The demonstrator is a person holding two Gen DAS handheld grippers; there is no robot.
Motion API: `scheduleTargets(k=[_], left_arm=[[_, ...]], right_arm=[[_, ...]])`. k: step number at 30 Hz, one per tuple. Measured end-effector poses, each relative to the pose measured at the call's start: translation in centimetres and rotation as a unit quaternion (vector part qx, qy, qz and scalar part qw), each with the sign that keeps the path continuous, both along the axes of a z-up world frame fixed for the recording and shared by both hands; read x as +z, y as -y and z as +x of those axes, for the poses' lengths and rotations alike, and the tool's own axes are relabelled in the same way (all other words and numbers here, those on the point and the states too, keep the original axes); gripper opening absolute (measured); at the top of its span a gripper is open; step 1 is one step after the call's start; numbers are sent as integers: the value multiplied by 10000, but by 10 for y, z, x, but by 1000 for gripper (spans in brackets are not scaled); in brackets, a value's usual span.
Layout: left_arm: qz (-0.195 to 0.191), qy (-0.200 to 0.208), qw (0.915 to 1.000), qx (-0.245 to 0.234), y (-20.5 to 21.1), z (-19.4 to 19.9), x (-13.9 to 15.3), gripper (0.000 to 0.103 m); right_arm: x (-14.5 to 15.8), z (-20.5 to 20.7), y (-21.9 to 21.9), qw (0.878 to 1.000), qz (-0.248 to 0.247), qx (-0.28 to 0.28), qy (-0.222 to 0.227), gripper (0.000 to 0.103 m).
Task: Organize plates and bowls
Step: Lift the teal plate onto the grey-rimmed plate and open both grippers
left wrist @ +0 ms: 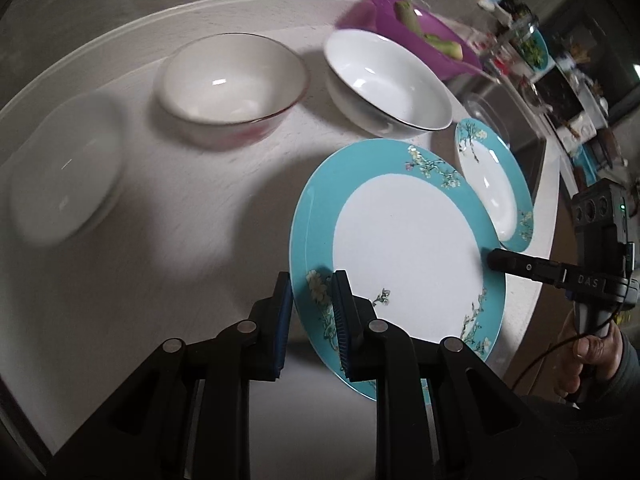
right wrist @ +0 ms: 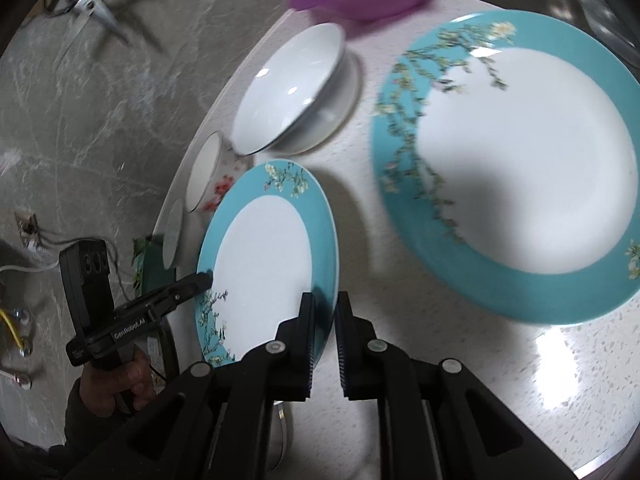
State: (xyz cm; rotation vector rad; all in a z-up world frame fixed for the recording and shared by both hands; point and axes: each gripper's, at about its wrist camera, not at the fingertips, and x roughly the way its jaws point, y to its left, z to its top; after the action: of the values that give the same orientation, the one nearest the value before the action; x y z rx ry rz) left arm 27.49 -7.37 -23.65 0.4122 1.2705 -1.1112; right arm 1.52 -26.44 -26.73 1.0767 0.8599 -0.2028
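White speckled round table, grey marbled floor

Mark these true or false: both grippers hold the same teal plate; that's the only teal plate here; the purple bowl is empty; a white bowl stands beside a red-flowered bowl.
1. True. The left gripper and right gripper have their fingers on opposite rims of one teal plate.
2. False. A second teal plate lies on the table.
3. False. The purple bowl holds green pieces.
4. True. The white bowl stands beside the red-flowered bowl.
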Motion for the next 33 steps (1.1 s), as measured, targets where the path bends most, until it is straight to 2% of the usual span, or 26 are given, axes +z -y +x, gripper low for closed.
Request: scheduleTargets(k=[6, 11, 15, 21, 26, 31, 33], left_arm=[[-55, -16, 9974, 712, -79, -8, 10, 18], [64, -161, 9922, 1235, -142, -19, -4, 18], [156, -272, 9886, 1472, -178, -32, -20, 18], [236, -60, 9888, 1472, -195, -48, -34, 18], [324, 150, 9895, 1401, -203, -59, -46, 18], [515, 571, 9898, 1196, -197, -64, -44, 18], [667, 846, 9885, 1062, -193, -71, -44, 18]], right_arm=[[17, 28, -39, 9969, -154, 769, 75, 13], [12, 52, -80, 9897, -192, 1420, -38, 13], [3, 59, -105, 9838, -233, 1769, -189, 13], [-7, 57, -126, 9763, -564, 2052, -380, 14], [-11, 59, -143, 9667, -1074, 2260, -528, 14], [-14, 61, -151, 9598, -1417, 2344, -615, 17], [-11, 62, -159, 9517, -1703, 2466, -668, 19]])
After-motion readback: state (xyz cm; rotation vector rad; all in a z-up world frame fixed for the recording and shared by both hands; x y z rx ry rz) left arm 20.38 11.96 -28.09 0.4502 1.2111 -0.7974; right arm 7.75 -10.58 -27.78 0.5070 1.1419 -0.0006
